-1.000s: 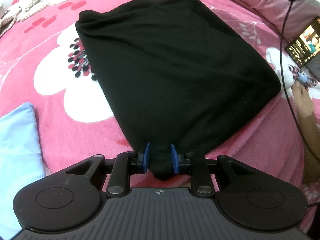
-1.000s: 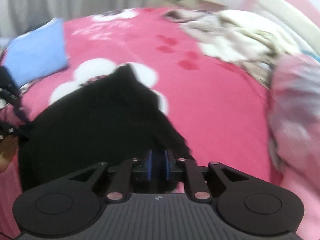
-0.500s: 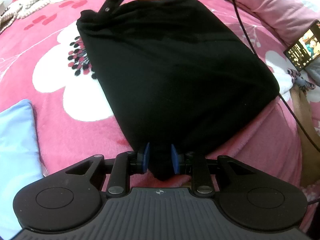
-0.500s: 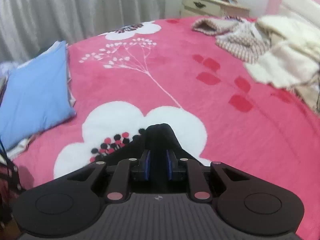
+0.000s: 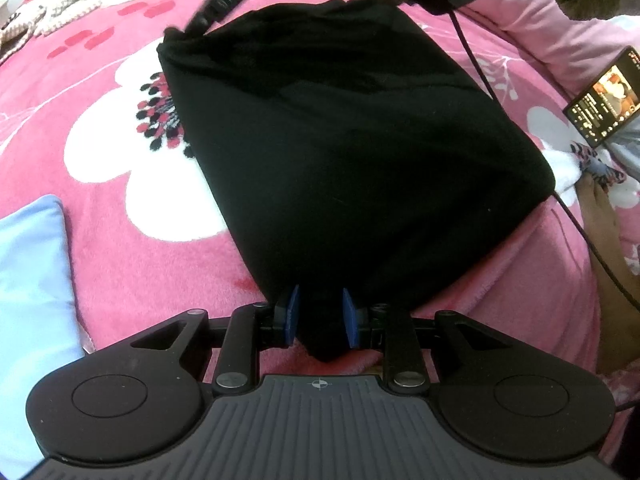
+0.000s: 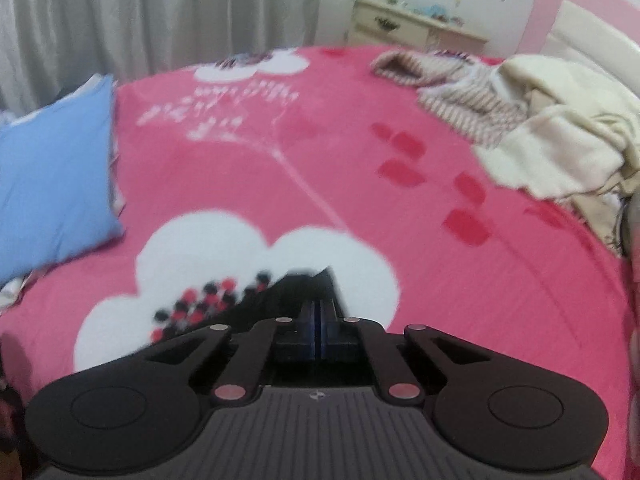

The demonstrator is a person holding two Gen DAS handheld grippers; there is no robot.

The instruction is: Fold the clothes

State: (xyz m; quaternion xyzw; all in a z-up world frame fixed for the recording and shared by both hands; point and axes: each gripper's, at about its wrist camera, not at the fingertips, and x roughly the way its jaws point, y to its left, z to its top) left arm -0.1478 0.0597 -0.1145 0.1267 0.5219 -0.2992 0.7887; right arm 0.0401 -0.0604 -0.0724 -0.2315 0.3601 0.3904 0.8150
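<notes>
we note the bed point(image 5: 100, 208) under its pink flowered blanket, and the black garment point(image 5: 340, 140) spread folded over the blanket's white flower. a blue pillow point(image 6: 52, 184) lies at one side, and a heap of pale clothes point(image 6: 540, 140) sits well apart. our left gripper point(image 5: 319, 316) pinches the garment's near corner. our right gripper point(image 6: 319, 320) has just closed fully at the far corner; whether cloth is caught we cannot tell.

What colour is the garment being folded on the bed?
Plain black garment, no visible pattern, lying on the pink flowered blanket. It shows best in the left wrist view.
</notes>
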